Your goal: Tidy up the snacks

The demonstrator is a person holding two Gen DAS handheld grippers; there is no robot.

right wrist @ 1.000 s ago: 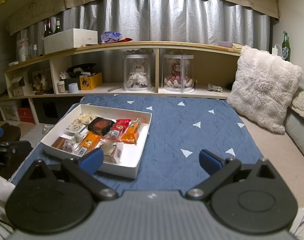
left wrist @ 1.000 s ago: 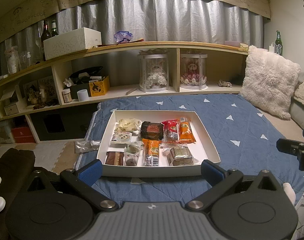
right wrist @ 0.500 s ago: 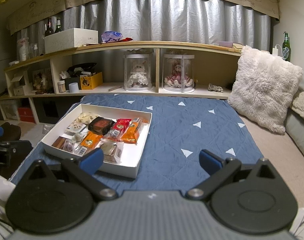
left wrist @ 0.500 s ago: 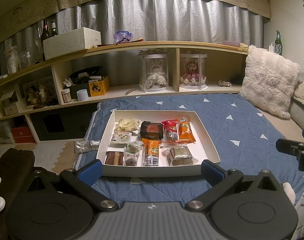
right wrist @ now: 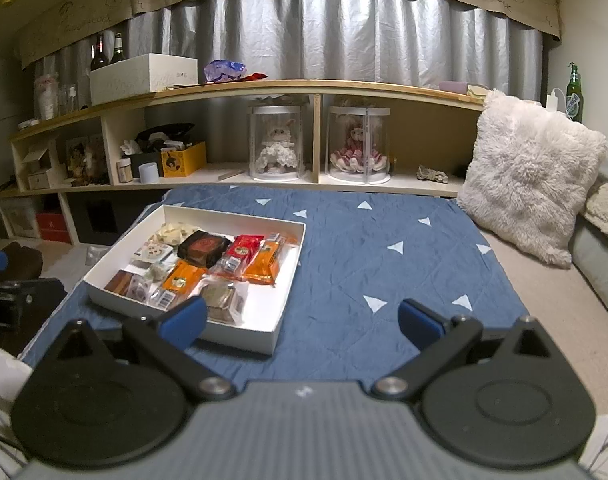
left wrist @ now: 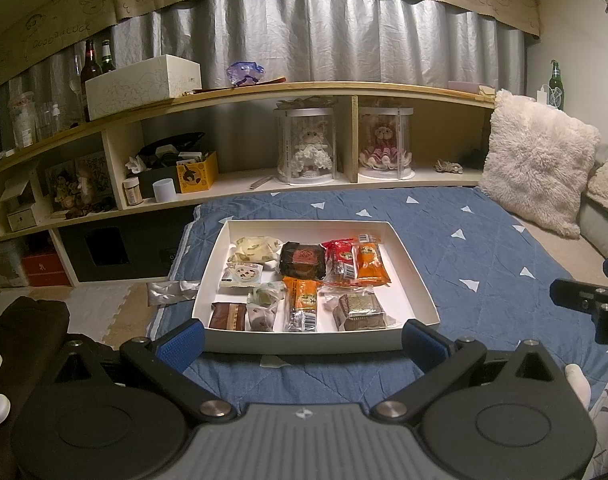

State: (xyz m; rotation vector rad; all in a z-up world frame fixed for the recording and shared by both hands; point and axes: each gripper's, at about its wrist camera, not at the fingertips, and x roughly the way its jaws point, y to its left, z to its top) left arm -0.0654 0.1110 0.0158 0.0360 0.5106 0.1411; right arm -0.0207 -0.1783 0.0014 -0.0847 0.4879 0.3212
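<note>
Left wrist view matches before: both grippers' jaws stay apart, white tray (left wrist: 316, 342) of snacks (left wrist: 304, 276) unmoved.

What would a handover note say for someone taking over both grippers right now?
Left gripper: open, empty, held short of the near wall of the white tray.
Right gripper: open, empty, over the blue blanket beside the tray.
Snacks: all in the tray, loosely jumbled, including a dark square pack, a red pack and orange packs.
Done: nothing visibly sorted.
Left: picking and arranging all of them.
</note>
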